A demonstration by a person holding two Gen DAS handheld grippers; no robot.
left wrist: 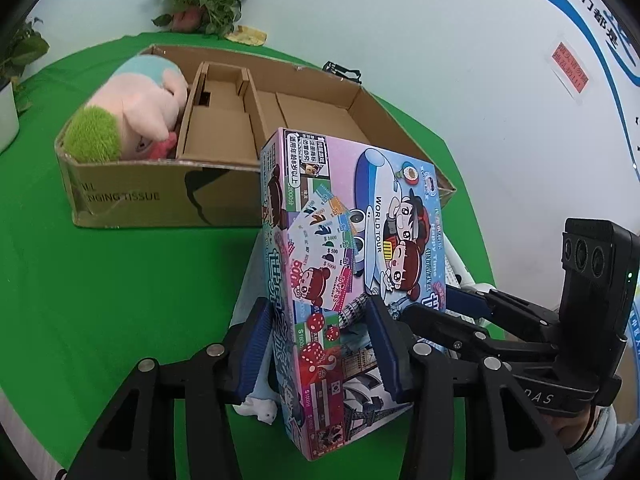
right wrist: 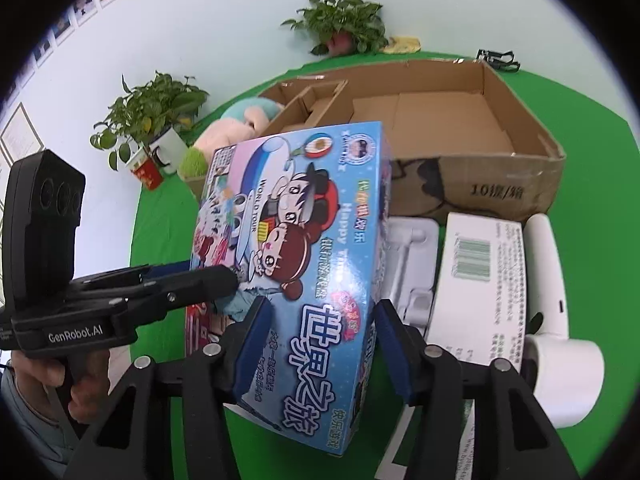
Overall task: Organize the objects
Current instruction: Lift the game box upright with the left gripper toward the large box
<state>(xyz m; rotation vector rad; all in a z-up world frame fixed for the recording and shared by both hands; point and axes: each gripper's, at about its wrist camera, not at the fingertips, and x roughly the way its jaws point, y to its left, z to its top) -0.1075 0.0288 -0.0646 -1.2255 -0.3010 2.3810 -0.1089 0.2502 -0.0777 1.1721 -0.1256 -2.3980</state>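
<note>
Item: board-game box, glossy printed cardboard, rectangular, cartoon children, an aeroplane, dice and banknotes on its faces, lettered "WORLD TOUR". It was held tilted above the green cloth, just in front of the carton and not yet inside it. The left gripper pinched its lower end, ribbed blue pads against two opposite faces. The right gripper clamped the same box from the other side, pads likewise pressed to its narrow faces. Both pairs of jaws stood part-way closed on the box.

Item: cardboard carton, shallow, open-topped, brown corrugated, torn at the front wall, with folded cardboard dividers forming compartments. Most compartments appeared empty.

Item: plush toy, soft pile, pink body with pale blue and shaggy green patches, already lying in the carton's end compartment.

Item: white carton with barcode, matte card, flat, resting on the cloth beside the carton.

Item: white moulded tray, smooth plastic, recessed; beside it a white cylindrical object, smooth, kind uncertain.

Status, by judgement: early. One toy was stowed, the game box was in transit, and the white items remained to be placed.
</note>
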